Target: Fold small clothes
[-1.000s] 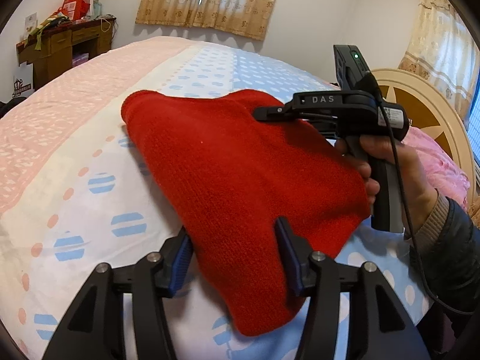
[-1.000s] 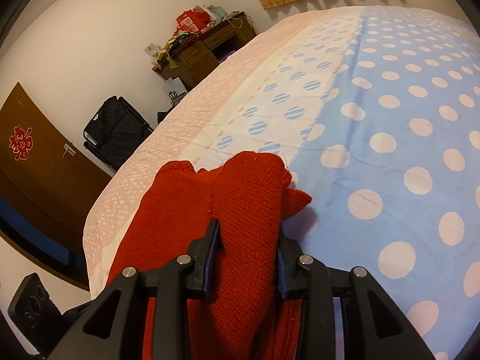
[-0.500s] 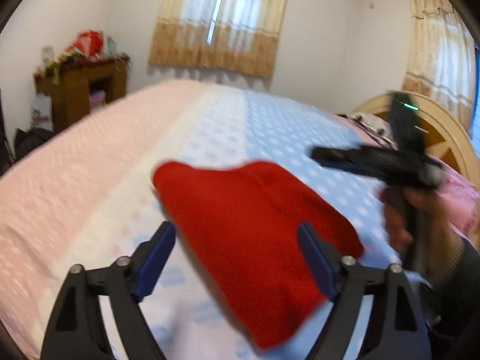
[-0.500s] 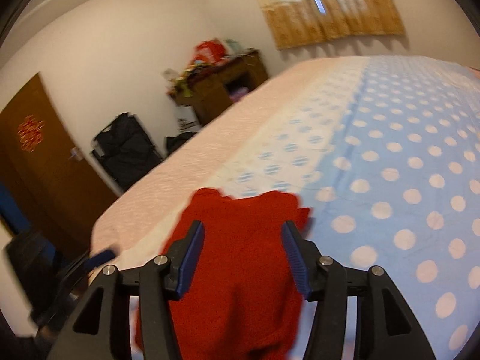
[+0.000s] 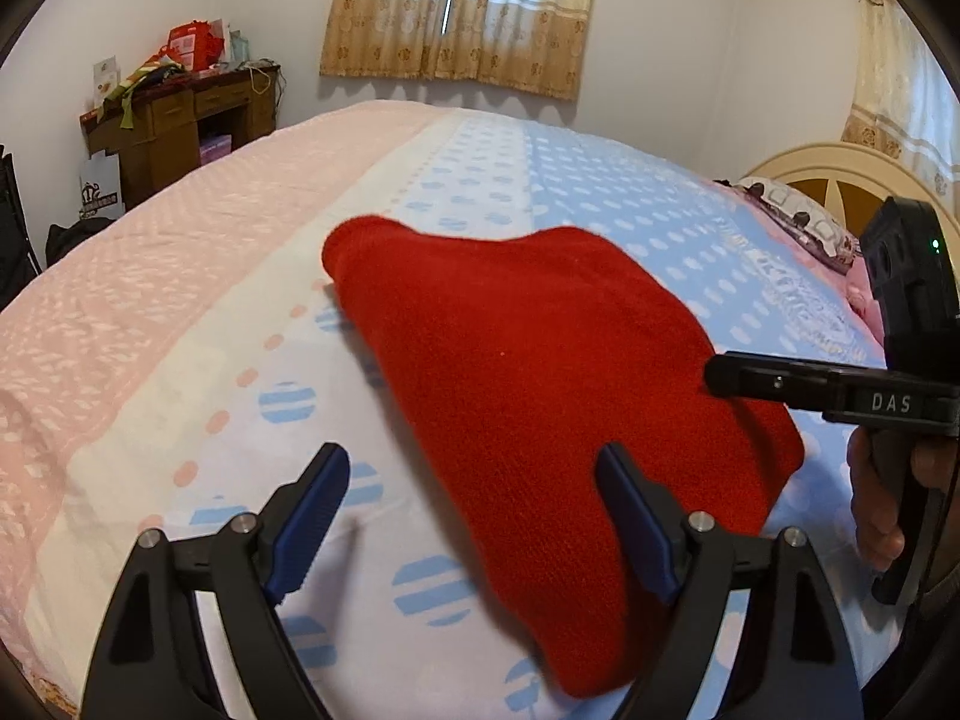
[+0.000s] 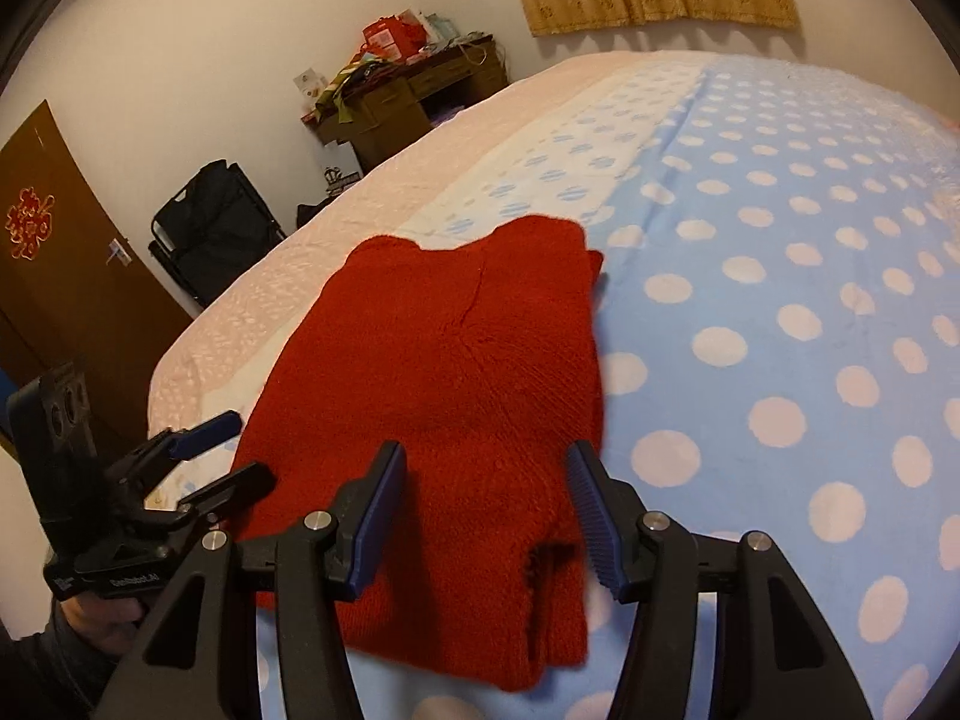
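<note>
Both jaws clear of red sweater [image 5: 540, 372]

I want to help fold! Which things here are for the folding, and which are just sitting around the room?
For the folding: red knitted garment, left gripper, right gripper, bed.
Just there: cluttered wooden desk, black bag, curtains, headboard.

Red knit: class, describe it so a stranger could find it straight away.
Start at the big bed with its pink, white and blue dotted cover. Near the close edge, across the white and blue bands, lies the red knit, folded flat. It is the only solid red thing on the bed.
</note>
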### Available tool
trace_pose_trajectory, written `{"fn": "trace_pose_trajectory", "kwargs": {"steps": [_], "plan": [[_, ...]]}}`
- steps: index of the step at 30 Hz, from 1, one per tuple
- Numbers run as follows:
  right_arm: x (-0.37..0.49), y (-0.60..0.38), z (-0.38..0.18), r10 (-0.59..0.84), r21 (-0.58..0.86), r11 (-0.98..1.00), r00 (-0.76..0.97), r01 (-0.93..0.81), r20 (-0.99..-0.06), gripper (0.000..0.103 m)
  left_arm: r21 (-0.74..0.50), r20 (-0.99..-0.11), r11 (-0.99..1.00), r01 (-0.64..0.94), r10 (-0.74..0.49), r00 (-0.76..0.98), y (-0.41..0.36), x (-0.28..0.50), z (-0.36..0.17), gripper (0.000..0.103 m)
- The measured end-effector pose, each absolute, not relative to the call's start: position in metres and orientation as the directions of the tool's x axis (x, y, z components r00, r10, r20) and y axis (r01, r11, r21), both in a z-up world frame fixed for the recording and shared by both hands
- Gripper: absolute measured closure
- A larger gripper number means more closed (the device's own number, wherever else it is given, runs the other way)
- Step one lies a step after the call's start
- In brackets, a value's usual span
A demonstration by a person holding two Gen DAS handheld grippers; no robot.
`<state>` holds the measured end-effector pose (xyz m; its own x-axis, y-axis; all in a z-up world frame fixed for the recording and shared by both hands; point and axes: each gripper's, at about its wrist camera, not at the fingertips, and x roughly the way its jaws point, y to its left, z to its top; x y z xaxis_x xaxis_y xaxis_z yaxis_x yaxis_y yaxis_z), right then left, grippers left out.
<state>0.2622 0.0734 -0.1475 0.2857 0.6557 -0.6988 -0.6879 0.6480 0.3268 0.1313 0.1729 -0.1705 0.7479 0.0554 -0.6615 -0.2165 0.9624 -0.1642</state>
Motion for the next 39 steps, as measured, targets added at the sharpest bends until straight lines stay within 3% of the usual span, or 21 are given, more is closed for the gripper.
{"fn": "trace_pose_trajectory", "kwargs": {"steps": [4,11,18,39], "plan": [[0.250,0.062,-0.135,0.649,0.319,0.681,0.341,-0.659,-0.680,0.046,-0.156,-0.643,0.964,-0.214,0.065,0.763,0.170,0.118,-0.158,0.015],[0.207,0.050,-0.099,0.628,0.241,0.726,0.477,-0.644,-0.615,0.038,-0.138,-0.562,0.970,-0.202,0.091,0.822,0.164,0.101,-0.127,0.003],[0.176,0.046,-0.069,0.596,0.151,0.757,0.579,-0.635,-0.557,0.033,-0.132,-0.520,0.971,-0.198,0.102,0.848,0.167,0.091,-0.112,0.003],[0.164,0.042,-0.066,0.592,0.155,0.767,0.593,-0.623,-0.546,0.032,-0.136,-0.475,0.974,-0.179,0.095,0.875,0.158,0.079,-0.101,0.003]]}}
